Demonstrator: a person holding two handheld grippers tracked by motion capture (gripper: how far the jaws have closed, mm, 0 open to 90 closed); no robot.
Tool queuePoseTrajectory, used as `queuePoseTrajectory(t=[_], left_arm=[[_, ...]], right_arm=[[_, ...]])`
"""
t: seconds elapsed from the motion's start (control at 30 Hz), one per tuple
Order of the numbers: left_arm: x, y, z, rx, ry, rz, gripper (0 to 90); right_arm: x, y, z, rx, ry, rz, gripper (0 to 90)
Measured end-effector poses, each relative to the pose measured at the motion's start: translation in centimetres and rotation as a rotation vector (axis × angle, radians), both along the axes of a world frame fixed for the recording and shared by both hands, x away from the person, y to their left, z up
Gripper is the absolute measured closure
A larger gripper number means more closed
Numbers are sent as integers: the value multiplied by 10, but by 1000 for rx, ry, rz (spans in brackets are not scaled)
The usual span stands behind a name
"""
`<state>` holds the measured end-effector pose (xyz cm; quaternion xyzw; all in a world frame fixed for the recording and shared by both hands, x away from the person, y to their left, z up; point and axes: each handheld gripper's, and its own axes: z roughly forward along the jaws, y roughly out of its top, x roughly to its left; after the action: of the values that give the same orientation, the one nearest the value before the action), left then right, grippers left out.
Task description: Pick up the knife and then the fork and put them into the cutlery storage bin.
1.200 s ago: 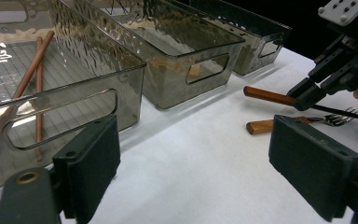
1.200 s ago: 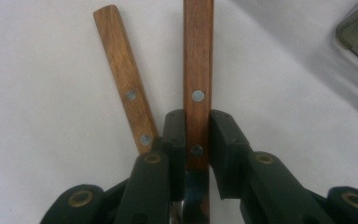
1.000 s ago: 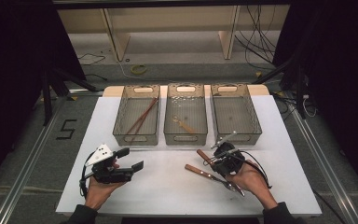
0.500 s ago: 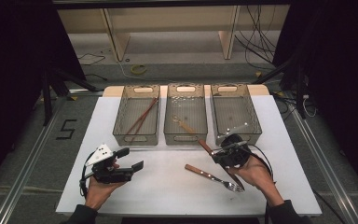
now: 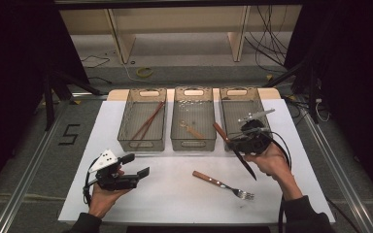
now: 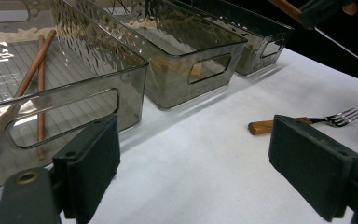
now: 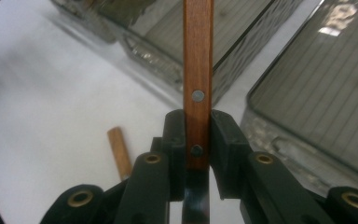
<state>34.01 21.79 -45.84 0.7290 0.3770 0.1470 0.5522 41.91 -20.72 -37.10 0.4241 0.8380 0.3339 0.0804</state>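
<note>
A knife with a wooden handle (image 5: 222,133) and a dark blade hangs tilted above the white mat, and my right gripper (image 5: 232,144) is shut on it. In the right gripper view the pads clamp the handle (image 7: 197,60) near its rivets. It hovers by the front corners of the middle bin (image 5: 193,143) and the right bin (image 5: 245,92). A fork (image 5: 222,184) with a wooden handle lies flat on the mat, its handle end (image 7: 120,151) showing below the knife. At the left, my left gripper (image 5: 136,165) stands open with nothing in it, its jaws (image 6: 200,158) wide apart and facing the fork (image 6: 307,122).
Three smoky clear bins stand in a row at the far side of the mat (image 5: 175,194). The left bin (image 5: 142,143) holds brown chopsticks (image 5: 148,121). A small pale utensil lies in the middle bin. Dark floor and cables surround the table.
My right gripper has lifted the knife off the mat and carried it away from the person, toward the bins. The fork stays where it lay. The left gripper has not moved.
</note>
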Motion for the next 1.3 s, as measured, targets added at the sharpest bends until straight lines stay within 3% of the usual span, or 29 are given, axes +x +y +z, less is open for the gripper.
queuePoseTrajectory(t=[0.4, 0.53, 0.9, 1.3], left_arm=[[0, 1, 0, -2, -4, 1, 160], [0, 1, 0, -5, -4, 1, 160], [0, 1, 1, -7, -6, 3, 159], [0, 1, 1, -12, -4, 1, 160]], right_arm=[[34, -8, 26, 20, -47, -63, 776], [45, -11, 29, 47, -41, -76, 776], [75, -16, 35, 45, -40, -138, 776], [98, -19, 41, 66, -44, -177, 776]])
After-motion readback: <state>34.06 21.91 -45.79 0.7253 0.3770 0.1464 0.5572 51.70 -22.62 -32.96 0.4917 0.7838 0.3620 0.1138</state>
